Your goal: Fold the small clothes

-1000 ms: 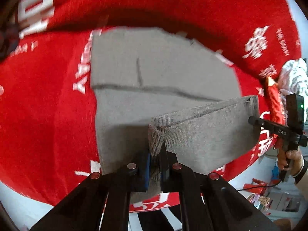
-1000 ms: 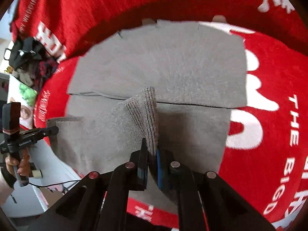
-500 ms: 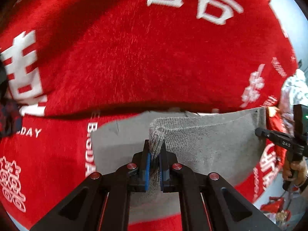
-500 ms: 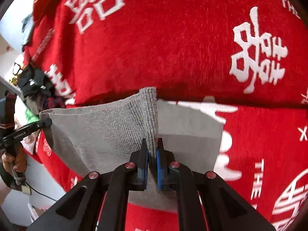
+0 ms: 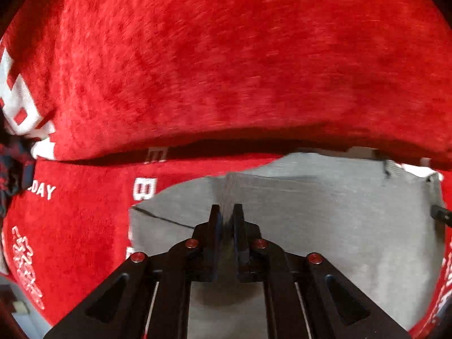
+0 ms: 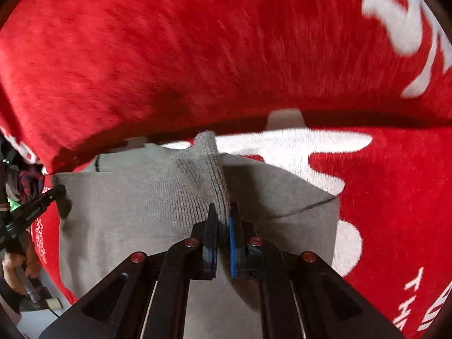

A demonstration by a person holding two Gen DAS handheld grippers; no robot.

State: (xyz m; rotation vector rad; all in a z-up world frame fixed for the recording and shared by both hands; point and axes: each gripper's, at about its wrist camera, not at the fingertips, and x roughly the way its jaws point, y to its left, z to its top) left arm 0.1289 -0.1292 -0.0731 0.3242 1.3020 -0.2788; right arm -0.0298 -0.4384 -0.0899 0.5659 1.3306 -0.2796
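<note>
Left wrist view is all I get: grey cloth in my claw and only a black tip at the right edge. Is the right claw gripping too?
Observer: Yes. The right claw is shut on the grey garment, pinching a ribbed hem that stands up in a ridge.
Operator: Does the lifted layer reach my claw?
Observer: Yes, it spans across to the left claw at its far corner.
Operator: Anything beyond that?
Observer: A hand on the left claw's handle, beside the edge of the red blanket.

Red blanket (image 5: 226, 70) bare beyond grey garment (image 5: 339, 226); raised blanket fold (image 6: 197, 56) blocks far side.
</note>
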